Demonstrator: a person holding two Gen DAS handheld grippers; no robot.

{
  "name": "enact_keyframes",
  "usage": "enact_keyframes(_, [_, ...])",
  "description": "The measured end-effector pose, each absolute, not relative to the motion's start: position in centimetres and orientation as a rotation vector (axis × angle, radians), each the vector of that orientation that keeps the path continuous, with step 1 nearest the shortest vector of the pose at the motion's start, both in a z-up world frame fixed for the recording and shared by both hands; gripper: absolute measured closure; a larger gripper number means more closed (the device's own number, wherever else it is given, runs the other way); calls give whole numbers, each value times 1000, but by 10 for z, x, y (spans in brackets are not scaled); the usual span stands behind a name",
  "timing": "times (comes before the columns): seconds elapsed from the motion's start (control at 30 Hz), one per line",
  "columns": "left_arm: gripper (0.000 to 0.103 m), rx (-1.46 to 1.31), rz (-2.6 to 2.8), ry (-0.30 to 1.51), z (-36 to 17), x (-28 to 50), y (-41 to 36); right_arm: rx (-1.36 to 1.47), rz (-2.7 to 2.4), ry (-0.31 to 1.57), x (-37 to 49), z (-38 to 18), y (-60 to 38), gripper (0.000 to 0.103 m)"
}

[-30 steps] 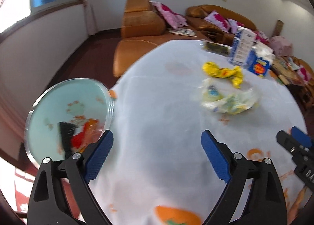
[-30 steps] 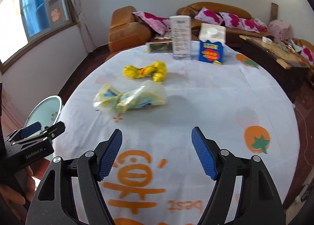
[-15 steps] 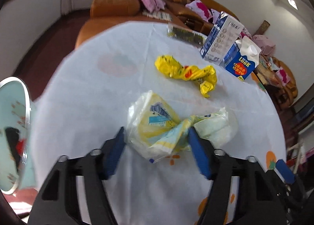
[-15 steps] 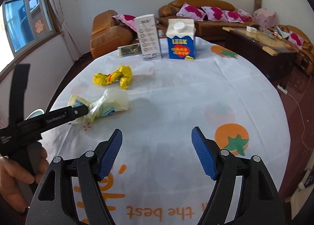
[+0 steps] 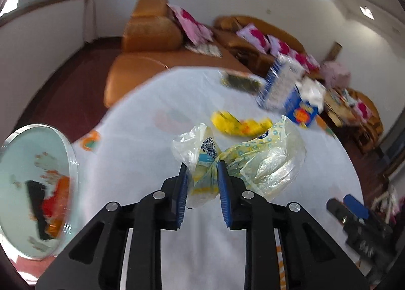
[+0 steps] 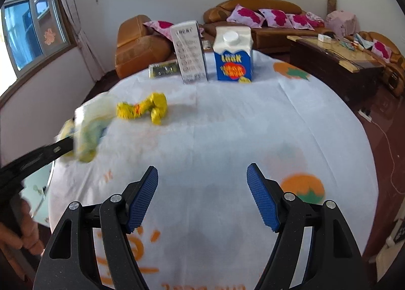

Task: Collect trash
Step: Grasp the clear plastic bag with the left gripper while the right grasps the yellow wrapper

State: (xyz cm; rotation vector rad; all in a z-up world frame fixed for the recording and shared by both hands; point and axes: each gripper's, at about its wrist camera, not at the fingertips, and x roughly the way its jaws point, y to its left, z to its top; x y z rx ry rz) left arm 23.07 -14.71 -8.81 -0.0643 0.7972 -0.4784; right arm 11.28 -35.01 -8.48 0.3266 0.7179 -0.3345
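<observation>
Two grippers are in your hands over the round table (image 6: pixel 227 125) w/ its white cloth printed in orange. Your left gripper (image 5: pixel 202 178) has its blue pads (image 5: pixel 182 188) closing on the twisted middle of a crumpled clear plastic bag (image 5: pixel 265 161) w/ yellow and blue print; the pads press the plastic from both sides, and in the right wrist view the bag (image 6: pixel 88 128) looks lifted clear of the cloth near the table's left edge, blurred. Your left hand (image 6: pixel 22 234) shows at the lower left of that view, wrapped round the handle. Your right gripper (image 6: pixel 202 196) hangs above bare cloth w/ its jaws spread wide and nothing btwn them. Next piece of trash: a crumpled yellow wrapper (image 6: pixel 144 109) lies on the cloth just beyond the bag, apart from it. Farther back stand a grey-white carton (image 6: pixel 189 52) and a blue-and-white milk carton (image 6: pixel 233 54), both upright, side by side, w/ a small dark packet (image 6: pixel 163 69) lying flat to the left of them. Off the table's left edge sits a round glass-topped surface (image 5: pixel 33 188) w/ red and black reflections, too blurred to tell more. Orange sofas (image 6: pixel 253 11) w/ pink cushions line the far wall.
</observation>
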Motion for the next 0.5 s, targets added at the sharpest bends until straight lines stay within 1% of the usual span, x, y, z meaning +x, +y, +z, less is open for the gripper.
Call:
enact_keyframes(0.17, [80, -52, -322, 709, -65, 237, -109, 289, -258, 707, 165, -80, -356, 30])
enact_keyframes(0.3, [79, -48, -260, 708, -62, 247, -93, 239, -174, 722, 214, -83, -357, 30])
enact_keyframes(0.43, [79, -31, -236, 723, -67, 254, -89, 47, -99, 749, 261, -91, -345, 30])
enact_keyframes(0.5, [79, -25, -230, 732, -70, 256, -90, 75, -67, 791, 278, -103, -350, 30])
